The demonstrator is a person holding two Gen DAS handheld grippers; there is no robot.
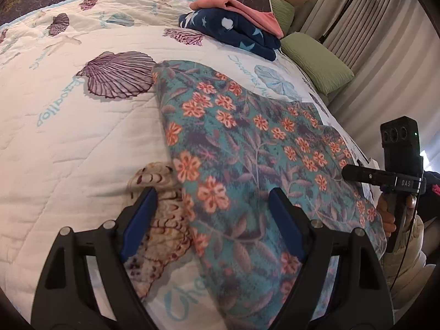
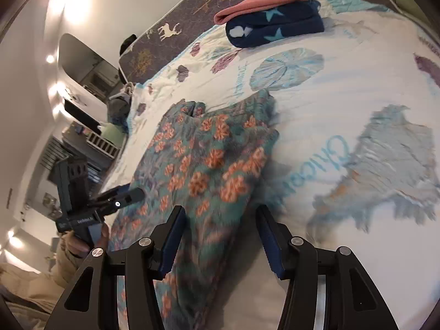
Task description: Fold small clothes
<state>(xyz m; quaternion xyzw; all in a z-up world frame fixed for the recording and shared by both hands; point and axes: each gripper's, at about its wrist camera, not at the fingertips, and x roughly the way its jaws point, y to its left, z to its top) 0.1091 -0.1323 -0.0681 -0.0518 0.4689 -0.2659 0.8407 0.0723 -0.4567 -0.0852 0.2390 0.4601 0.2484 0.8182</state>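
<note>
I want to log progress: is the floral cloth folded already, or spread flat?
Folded at least once: the floral cloth shows a doubled, thick edge and a narrow shape on the quilt.

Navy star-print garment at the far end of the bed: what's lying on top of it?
A folded pink garment lies on the navy star-print garment, covering its far part. Both rest on the shell-print quilt. Anything between or beneath them is hidden.

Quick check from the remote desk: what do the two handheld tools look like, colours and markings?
Both are black frames with silver rivets and blue finger pads. The right tool carries a white "DAS" label, a green light and a thin black cable. The left tool has small white lettering. Bare fingers wrap each handle.
</note>
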